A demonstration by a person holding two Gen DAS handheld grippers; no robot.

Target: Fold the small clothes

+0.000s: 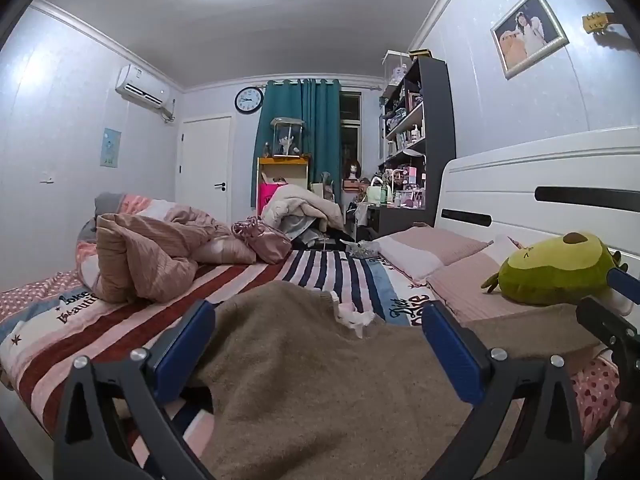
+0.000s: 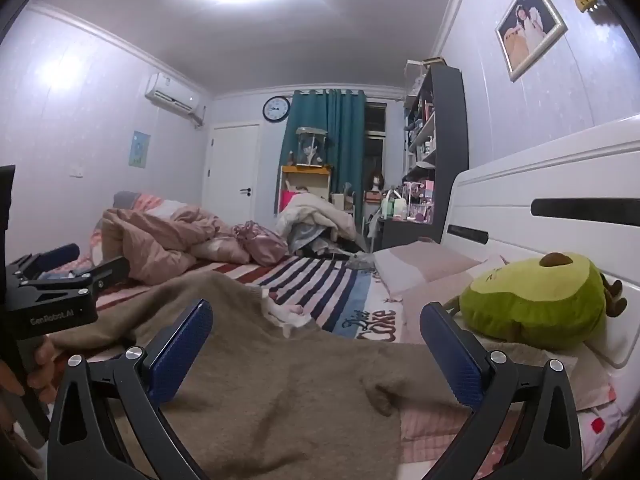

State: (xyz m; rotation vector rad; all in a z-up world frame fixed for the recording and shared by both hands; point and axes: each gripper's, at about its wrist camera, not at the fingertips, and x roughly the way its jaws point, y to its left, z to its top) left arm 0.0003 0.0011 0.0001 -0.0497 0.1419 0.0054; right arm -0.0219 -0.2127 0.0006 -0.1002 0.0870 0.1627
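A brown knit garment [image 1: 304,364] lies spread flat on the striped bed, with a white label at its collar [image 1: 354,316]. It also shows in the right wrist view [image 2: 280,384]. My left gripper [image 1: 318,336] is open, its blue pads on either side of the garment just above it. My right gripper [image 2: 316,340] is open over the garment's right part. The left gripper's body [image 2: 52,292] shows at the left of the right wrist view. The right gripper's body [image 1: 608,328] shows at the right edge of the left wrist view.
A green avocado plush [image 2: 536,300] and pink pillows [image 1: 428,248] lie by the white headboard [image 1: 540,192] on the right. A bunched pink quilt [image 1: 148,256] and a pink bag [image 1: 264,238] sit at the far left of the bed. Shelves and a desk stand beyond.
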